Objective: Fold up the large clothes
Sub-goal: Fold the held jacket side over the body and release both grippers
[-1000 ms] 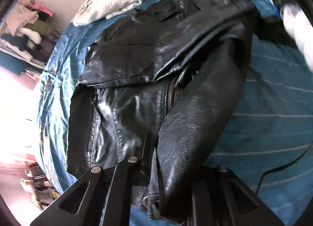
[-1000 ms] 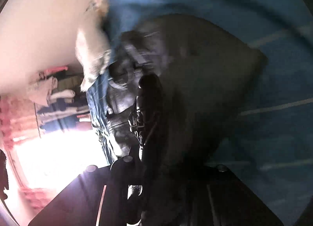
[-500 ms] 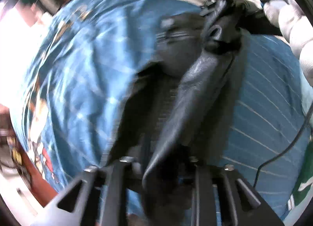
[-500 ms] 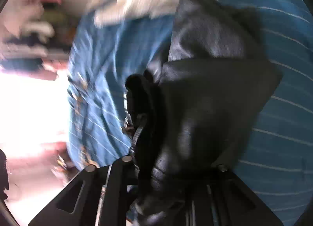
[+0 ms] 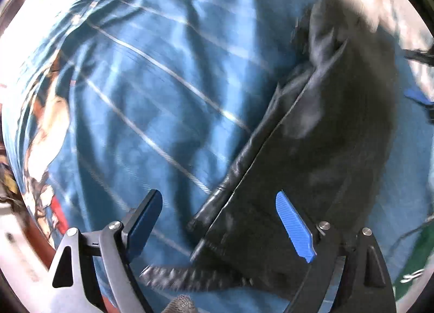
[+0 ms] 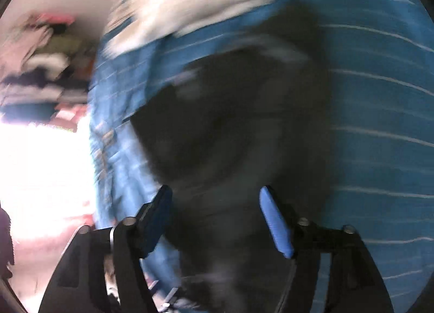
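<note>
A black leather jacket [image 5: 331, 134] lies folded on the blue striped bedspread [image 5: 152, 90]. In the left wrist view it runs from the top right down to the bottom centre. My left gripper [image 5: 219, 220] is open over the jacket's near edge, its blue pads apart and holding nothing. In the blurred right wrist view the jacket [image 6: 233, 128] is a dark mass in the centre. My right gripper [image 6: 217, 220] is open just above it, empty.
A white pillow [image 6: 195, 1] lies at the head of the bed. Hanging clothes [image 6: 40, 50] and a bright window are at the left. The bed's edge drops off at the left [image 5: 35, 150]. A black cable [image 5: 417, 226] lies at the right.
Both grippers were shut on the jacket and carried it over in a fold. Now both have opened and let it go, and it lies on the bed.
</note>
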A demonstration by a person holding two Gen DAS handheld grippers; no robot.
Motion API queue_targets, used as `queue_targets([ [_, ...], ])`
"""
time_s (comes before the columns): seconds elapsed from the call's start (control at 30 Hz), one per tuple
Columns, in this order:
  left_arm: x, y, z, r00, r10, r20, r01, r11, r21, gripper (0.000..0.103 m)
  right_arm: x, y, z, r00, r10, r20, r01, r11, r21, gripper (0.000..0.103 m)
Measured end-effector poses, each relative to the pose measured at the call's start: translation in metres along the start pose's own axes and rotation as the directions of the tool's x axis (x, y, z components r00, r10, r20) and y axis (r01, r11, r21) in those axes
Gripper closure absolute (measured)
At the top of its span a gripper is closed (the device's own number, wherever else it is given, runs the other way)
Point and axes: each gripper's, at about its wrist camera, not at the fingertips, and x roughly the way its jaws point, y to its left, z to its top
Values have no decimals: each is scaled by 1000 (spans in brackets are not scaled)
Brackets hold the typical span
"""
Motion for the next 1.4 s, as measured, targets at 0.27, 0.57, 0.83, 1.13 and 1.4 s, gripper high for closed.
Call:
queue_targets([
  [0.27,32,2,-3,999,-23,-33,24,1000,17,4,55,-125,67,961,277,23,-277,949,153,18],
  [0.57,20,7,23,997,34,-62,-29,996,88,4,46,-136,49,902,401,160,-426,888,173,87],
  [0.83,-46,71,40,999,47,20,-45,996,-70,5,-102,-257,-162,926,94,365,-311,736,600,88],
  [1.13,-41,45,18,996,-89,-11,88,993,-85,5,-124,-357,-323,994,-18,104,-75,574,815,55],
  [1.4,-6,-31,34,997,-67,35,63,993,99,16,-175,-302,-307,979,-206,10,157,778,608,48],
])
